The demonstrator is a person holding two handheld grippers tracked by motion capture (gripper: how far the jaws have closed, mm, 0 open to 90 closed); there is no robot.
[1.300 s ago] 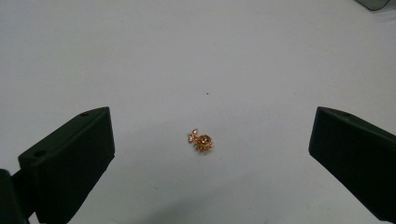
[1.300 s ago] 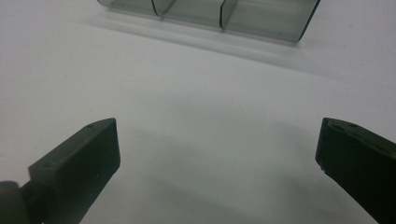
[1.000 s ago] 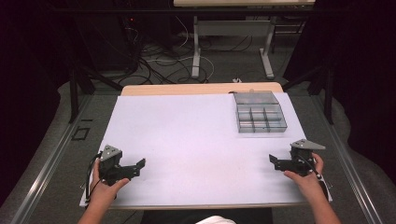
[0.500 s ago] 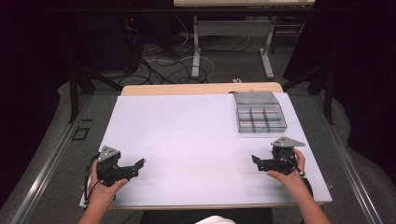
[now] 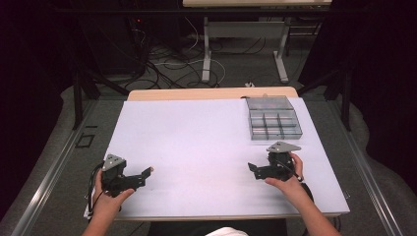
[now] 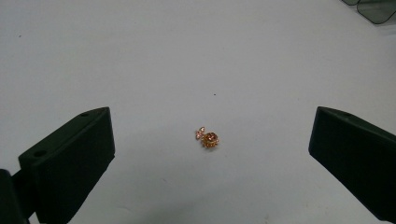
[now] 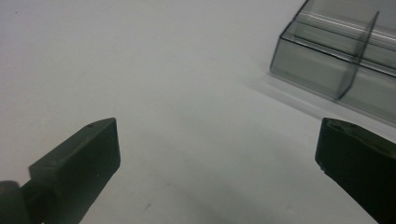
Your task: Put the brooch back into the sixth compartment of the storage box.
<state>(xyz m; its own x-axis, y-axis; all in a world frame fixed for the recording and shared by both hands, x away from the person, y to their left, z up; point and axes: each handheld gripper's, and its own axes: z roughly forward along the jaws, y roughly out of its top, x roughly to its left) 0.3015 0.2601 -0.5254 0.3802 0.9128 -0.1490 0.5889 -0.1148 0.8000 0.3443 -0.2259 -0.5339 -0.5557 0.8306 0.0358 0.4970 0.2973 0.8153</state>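
No brand, label or writing can be read on anything here. The counter (image 5: 206,147) is covered by a plain white sheet, with a strip of bare wood showing along its far edge.

The left gripper (image 5: 142,173) sits near the counter's near-left corner, held in the person's left hand (image 5: 109,196), its jaws spread wide and holding nothing. In the left gripper view a small orange-gold trinket (image 6: 208,138), something like a beaded charm, lies on the white sheet between and just beyond the jaws, touching neither. In the high view it is a faint speck at the jaw tips.

The right gripper (image 5: 253,168) is at the near right, in the right hand (image 5: 287,177), jaws likewise released and empty. Compared with a second ago it has come leftward, inward from the counter's right edge, and half a second ago it was already partway there. The left gripper has barely shifted.

A clear grey compartment box (image 5: 273,118) stands at the far right of the counter, close to the right edge and just beyond the right gripper. In the right gripper view its near corner (image 7: 327,70) sits up and to the right of the jaws, apart from them.

The whole middle of the sheet lies open between the two grippers. Beyond the far edge, cables (image 5: 172,64) trail on the floor.
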